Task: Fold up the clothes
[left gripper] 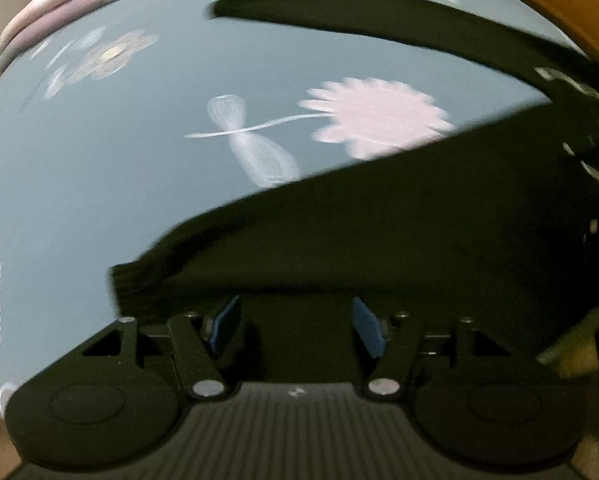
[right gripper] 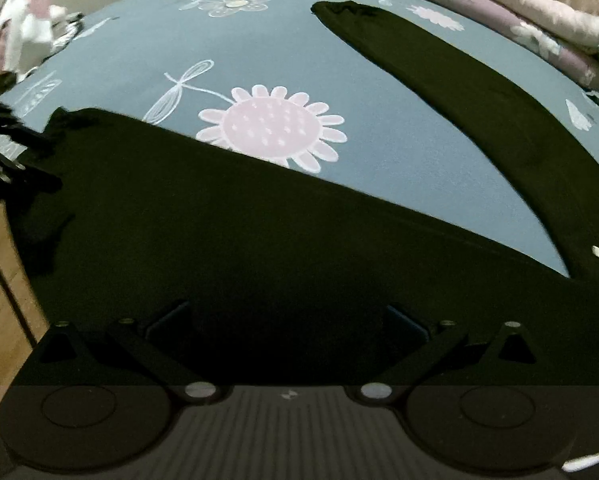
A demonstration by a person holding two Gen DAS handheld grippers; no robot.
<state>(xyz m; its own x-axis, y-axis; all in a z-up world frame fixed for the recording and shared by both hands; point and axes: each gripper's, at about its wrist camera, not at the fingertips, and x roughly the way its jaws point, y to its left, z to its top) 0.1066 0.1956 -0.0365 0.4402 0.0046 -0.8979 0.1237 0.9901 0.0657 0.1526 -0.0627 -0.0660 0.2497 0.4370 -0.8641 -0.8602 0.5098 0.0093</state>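
Black garment (right gripper: 219, 232) spread flat on the bed sheet (right gripper: 379, 160), one sleeve (right gripper: 459, 80) angled out clear for folding.
Left wrist: my left hand-held gripper (left gripper: 295, 326) released, fingers straddling the ribbed hem (left gripper: 135, 288). Right wrist: my right hand-held gripper (right gripper: 287, 320) spread apart over the body cloth, gripping nothing.

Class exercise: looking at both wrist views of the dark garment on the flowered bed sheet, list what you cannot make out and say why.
- Left wrist view: the dark garment and flowered sheet are motion-blurred; the weave is unreadable.
- Right wrist view: the right gripper has its fingertips lost against the garment, so contact is unclear.
- Right wrist view: the pale crumpled item at the upper left edge is cut off and unidentifiable.
- Both views: the garment's full outline runs beyond the frame.
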